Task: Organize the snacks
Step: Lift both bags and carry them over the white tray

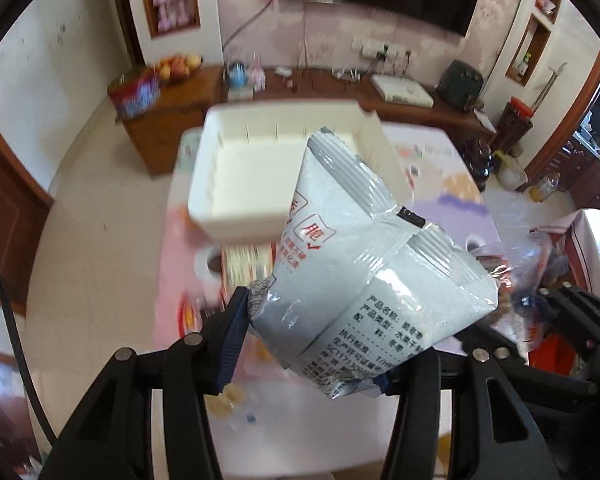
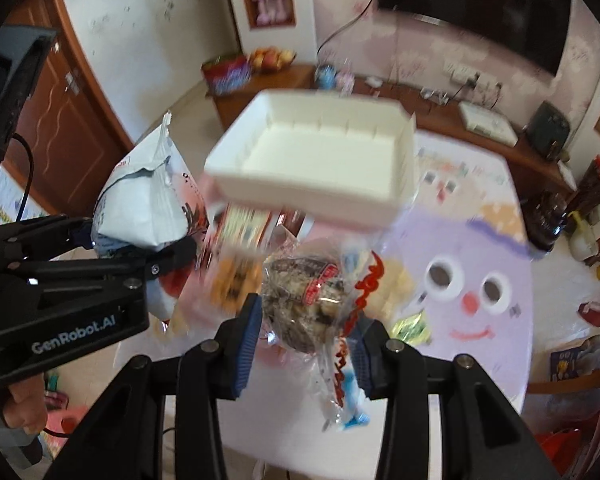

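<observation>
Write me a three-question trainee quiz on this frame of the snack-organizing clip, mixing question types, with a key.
1. True or false: the white bin already holds several snacks.
2. Which item is the right hand-held gripper shut on?
A. grey-white foil packet
B. clear-wrapped dark snack
C. red tin
3. Fill in: the left hand-held gripper is shut on the ____.

Key:
1. False; the part of its floor in view is bare.
2. B, the clear-wrapped dark snack.
3. The grey-white foil packet, printed with Chinese text, held up in front of the bin.
</observation>
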Action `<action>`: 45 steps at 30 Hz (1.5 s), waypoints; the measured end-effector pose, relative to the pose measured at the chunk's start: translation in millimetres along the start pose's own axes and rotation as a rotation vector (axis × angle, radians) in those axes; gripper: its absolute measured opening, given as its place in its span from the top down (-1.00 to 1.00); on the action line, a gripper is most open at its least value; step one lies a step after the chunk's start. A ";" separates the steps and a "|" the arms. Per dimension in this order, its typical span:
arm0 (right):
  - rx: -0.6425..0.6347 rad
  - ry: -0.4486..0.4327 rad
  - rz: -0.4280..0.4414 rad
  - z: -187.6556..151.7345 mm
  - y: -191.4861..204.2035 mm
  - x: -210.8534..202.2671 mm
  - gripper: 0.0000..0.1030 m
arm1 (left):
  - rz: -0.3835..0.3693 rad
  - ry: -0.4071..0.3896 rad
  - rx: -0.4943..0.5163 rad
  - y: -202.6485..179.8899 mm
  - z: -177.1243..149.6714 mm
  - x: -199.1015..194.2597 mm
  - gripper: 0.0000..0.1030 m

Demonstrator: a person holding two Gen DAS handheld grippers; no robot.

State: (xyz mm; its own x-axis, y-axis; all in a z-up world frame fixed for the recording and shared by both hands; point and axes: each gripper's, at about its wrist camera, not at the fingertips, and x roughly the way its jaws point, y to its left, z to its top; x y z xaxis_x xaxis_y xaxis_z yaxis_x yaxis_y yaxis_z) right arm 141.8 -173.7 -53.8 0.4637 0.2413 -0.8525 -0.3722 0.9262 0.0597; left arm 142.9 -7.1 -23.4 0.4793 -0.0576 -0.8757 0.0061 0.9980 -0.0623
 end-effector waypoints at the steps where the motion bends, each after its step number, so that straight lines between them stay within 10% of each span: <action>1: 0.009 -0.017 -0.005 9.6 -3.2 -4.3 0.20 | 0.004 -0.017 0.006 0.9 11.5 -3.0 0.01; 19: 0.194 -0.147 -0.110 176.7 -56.1 49.3 0.19 | 0.043 -0.149 0.034 29.9 189.4 60.7 0.00; 45: 0.281 0.092 -0.178 169.7 -73.4 184.0 0.18 | 0.026 0.054 0.074 27.7 196.1 215.9 0.00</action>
State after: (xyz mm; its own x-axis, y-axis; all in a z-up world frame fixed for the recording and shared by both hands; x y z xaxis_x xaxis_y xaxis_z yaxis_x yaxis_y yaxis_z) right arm 390.8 -148.1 -127.0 0.4227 0.0531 -0.9047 -0.0494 0.9981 0.0355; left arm 418.6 12.9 -120.3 0.4319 -0.0306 -0.9014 0.0595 0.9982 -0.0054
